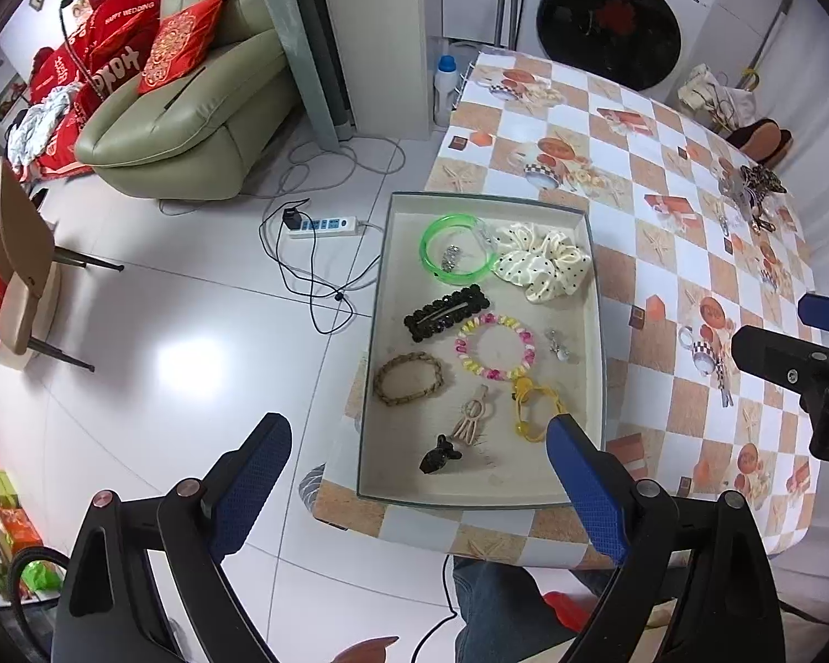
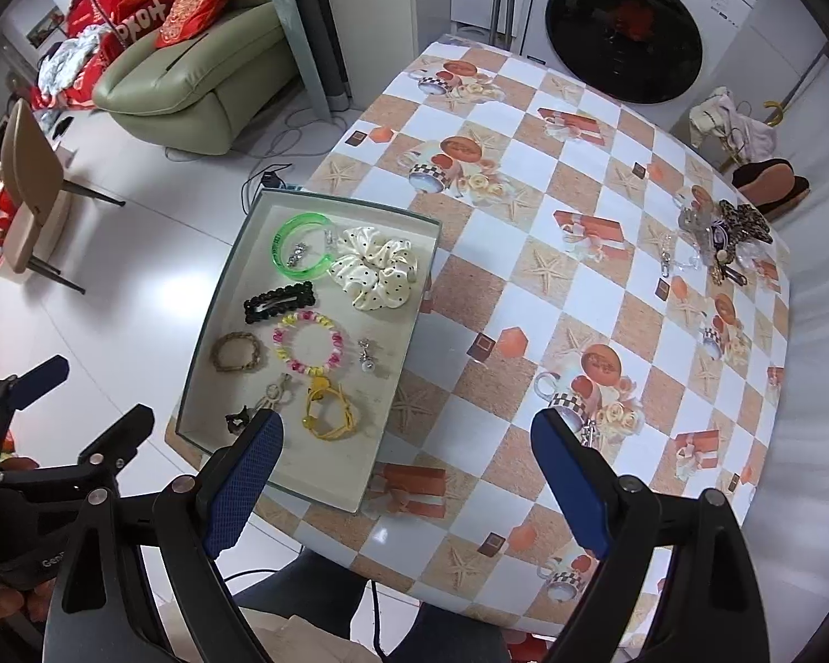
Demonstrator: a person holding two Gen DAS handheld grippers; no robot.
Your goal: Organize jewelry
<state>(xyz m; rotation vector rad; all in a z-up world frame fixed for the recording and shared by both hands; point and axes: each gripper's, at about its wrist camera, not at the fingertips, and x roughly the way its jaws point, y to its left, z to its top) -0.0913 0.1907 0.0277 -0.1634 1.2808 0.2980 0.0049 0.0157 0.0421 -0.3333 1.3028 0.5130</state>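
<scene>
A shallow cream tray [image 1: 594, 298] [image 2: 414, 298] sits at the table's near left corner. In it lie a green bangle [image 1: 456, 254] [image 2: 301, 251], a dotted cream scrunchie [image 1: 541, 265] [image 2: 376, 271], a black hair clip [image 1: 447, 312] [image 2: 279, 301], a pink-yellow bead bracelet [image 1: 494, 345] [image 2: 309, 342], a braided bracelet [image 1: 409, 378] [image 2: 237, 352], a yellow hair tie [image 1: 533, 409] [image 2: 329, 411] and small earrings. A pile of loose jewelry [image 1: 751, 193] [image 2: 724, 243] lies at the table's far right. My left gripper [image 1: 417, 486] is open above the tray's near edge. My right gripper [image 2: 409, 483] is open above the table, empty.
The table [image 2: 552, 276] has a checkered cloth. A power strip [image 1: 323, 225] and cables lie on the white floor left of it. A green sofa [image 1: 193, 110], a chair [image 1: 16, 276] and a washing machine [image 2: 630, 33] stand around.
</scene>
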